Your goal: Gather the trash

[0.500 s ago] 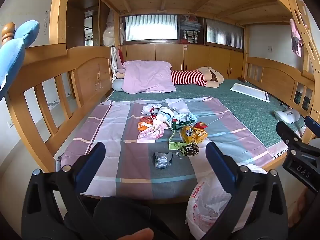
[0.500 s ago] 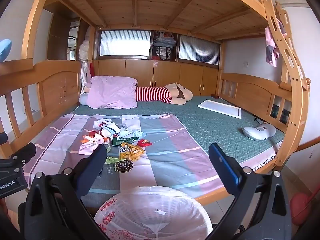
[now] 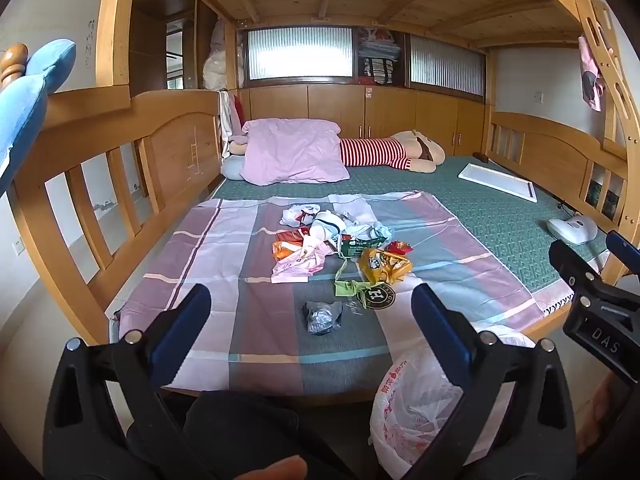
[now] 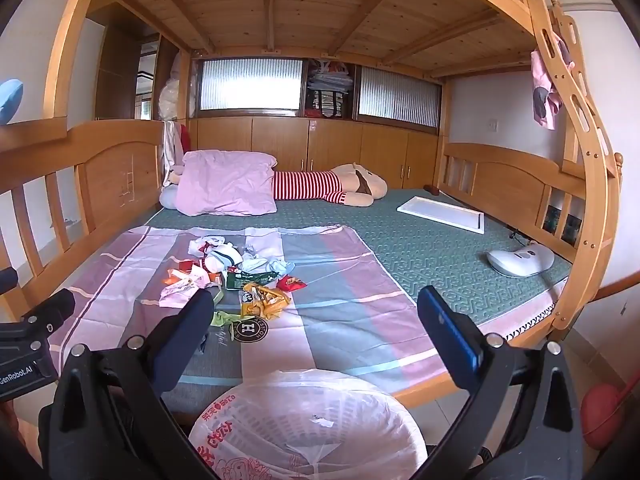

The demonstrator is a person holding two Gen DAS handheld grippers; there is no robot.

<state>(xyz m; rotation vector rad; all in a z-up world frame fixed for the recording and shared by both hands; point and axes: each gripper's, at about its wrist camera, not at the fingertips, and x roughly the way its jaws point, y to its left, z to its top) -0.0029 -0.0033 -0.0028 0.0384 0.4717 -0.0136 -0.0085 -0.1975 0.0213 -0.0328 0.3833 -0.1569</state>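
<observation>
No shift: both fingers (image 3: pixel 308 328) (image 4: pixel 316 320) wide (empty) above trash (image 3: pixel 340 248).

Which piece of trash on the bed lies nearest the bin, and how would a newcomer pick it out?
Start at the striped sheet spread over the near half of the bunk bed, where a litter pile sits mid-sheet. Nearer the foot edge than the pile, and apart from it, lies the dark grey crumpled wrapper. It is the only dull, colourless piece; its closest neighbour is a round dark badge bearing an H.
</observation>
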